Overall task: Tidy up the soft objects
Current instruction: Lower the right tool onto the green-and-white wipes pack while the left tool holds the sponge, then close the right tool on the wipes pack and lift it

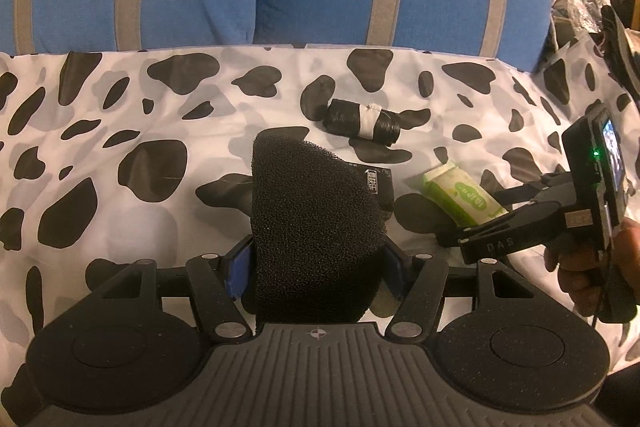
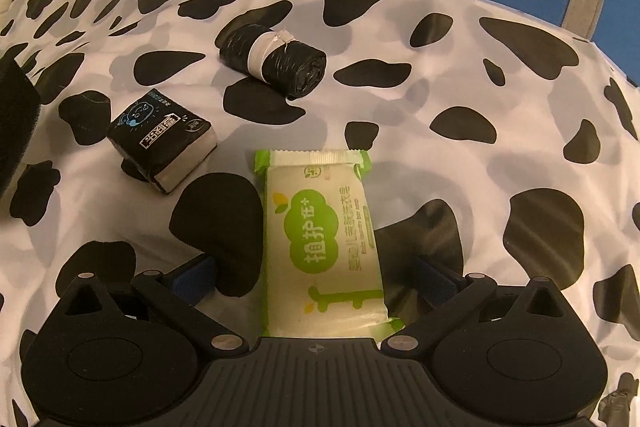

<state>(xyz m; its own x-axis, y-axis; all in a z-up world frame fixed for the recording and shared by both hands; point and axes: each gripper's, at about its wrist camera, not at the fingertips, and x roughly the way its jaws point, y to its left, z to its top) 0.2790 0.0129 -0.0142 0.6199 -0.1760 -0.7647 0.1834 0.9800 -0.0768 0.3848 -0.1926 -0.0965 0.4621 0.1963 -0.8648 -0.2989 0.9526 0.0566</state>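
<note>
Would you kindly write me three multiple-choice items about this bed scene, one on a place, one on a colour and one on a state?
1. Where does the black rolled plastic bag bundle lie?
A. on the cow-print sheet
B. in the right gripper
C. on the pillows

2. What colour is the band around that bundle?
A. green
B. white
C. red

3. What is the state of the left gripper?
A. open and empty
B. shut on the black coarse foam sponge
C. out of view

Answers: 1 A, it rests on the sheet beyond the green-and-white soap packet. 2 B, a white strip wraps it. 3 B, both fingers press the sponge's sides.
</note>
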